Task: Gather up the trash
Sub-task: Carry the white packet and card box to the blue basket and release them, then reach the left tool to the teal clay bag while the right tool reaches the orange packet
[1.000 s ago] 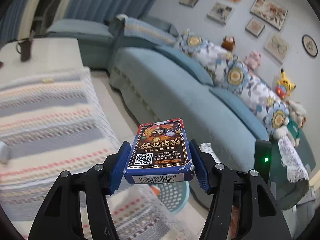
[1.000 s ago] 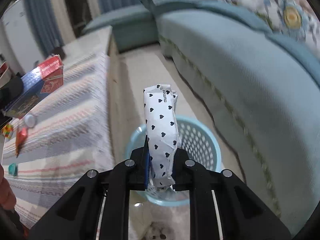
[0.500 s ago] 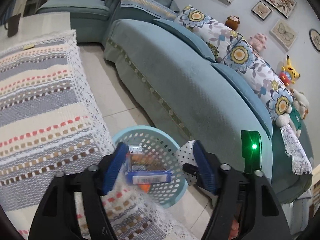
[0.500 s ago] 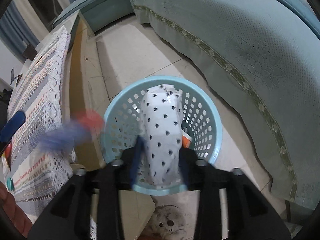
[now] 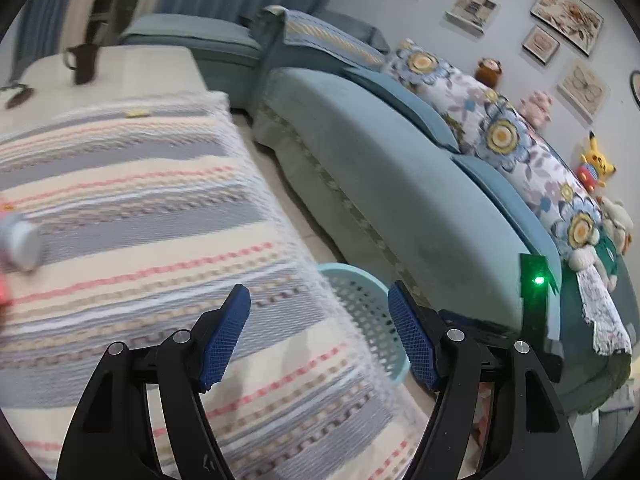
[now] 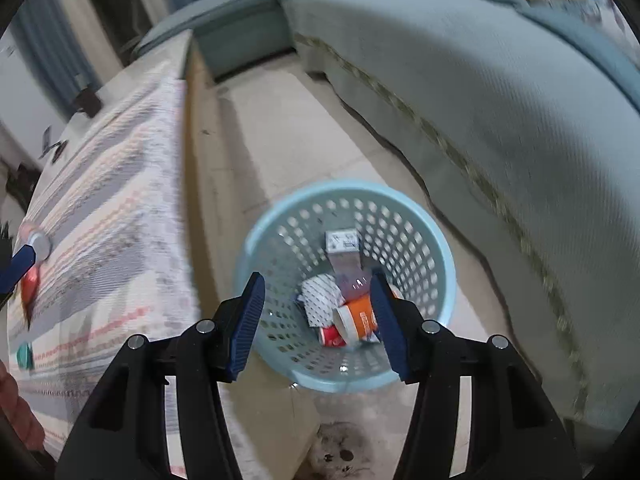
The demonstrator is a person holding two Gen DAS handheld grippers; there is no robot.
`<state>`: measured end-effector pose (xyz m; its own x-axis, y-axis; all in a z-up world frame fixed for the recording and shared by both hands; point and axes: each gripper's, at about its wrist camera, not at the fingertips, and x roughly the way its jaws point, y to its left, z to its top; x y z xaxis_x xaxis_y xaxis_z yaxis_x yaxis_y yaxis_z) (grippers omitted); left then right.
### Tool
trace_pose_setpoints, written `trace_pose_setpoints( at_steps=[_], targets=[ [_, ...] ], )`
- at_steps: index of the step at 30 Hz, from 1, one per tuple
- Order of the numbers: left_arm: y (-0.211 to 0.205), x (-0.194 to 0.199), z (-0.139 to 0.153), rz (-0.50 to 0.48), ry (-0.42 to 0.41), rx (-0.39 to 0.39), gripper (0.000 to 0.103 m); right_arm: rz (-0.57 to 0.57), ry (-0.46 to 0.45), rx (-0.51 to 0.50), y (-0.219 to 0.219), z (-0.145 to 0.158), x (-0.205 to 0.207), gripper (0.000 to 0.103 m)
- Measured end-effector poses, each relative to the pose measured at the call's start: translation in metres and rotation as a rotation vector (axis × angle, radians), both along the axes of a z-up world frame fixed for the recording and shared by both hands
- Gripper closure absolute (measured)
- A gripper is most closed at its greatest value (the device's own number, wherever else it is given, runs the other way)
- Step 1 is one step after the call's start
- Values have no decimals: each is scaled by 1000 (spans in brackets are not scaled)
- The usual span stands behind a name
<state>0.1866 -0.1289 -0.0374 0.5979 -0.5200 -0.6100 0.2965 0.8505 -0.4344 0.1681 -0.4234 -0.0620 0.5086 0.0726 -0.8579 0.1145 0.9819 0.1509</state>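
The right tool (image 6: pixel 318 320) is held above the pale blue basket (image 6: pixel 448 280) on the floor, its jaws opening with nothing between them. The trash already collected lies in the basket's bottom: a heart-printed wrapper (image 6: pixel 318 300), an orange paper cup (image 6: pixel 358 318), a red can (image 6: pixel 330 336) and a small box (image 6: pixel 342 242). The left tool (image 5: pixel 318 332) is also spread wide and empty; it is aimed over the edge of the striped cloth (image 5: pixel 140 208) that covers the surface, with the basket's rim (image 5: pixel 344 270) seen just past the cloth's edge.

More trash is left on the surface: a silver-capped item (image 6: pixel 38 244) with a red piece (image 6: pixel 30 284) beside it, and a teal cap (image 6: pixel 25 354) nearer the person's hand (image 6: pixel 16 408).

Several risks can be judged from here. The basket stands close to the hanging lace edge of the cloth, so the cloth could be snagged by either tool and the remaining items dragged off. The basket is light and perforated, and it could be tipped if its rim is struck by the right tool. The small round items could roll away or slip out of the pads if they are gripped off-centre. Both views are blurred, so exact clearances cannot be told.
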Motion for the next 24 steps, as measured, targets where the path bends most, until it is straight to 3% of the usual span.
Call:
trace_pose_setpoints(
  at_steps=[7,12,16,19,24],
  targets=[
    [80,-45,32,151,-49,39,32,164,-149,-57,72,59,-17,52],
    [148,-81,38,311,-35,99,27,271,-202,-61,132,81,-24,52],
    [201,-111,32,439,14,150,23,347,-244,-27,184,88,-27,52],
    [233,-130,19,503,61,141,19,392,-249,16,220,86,-27,52],
    [251,-135,-15,522,169,128,19,457,-215,66,277,72,-25,52]
  ],
)
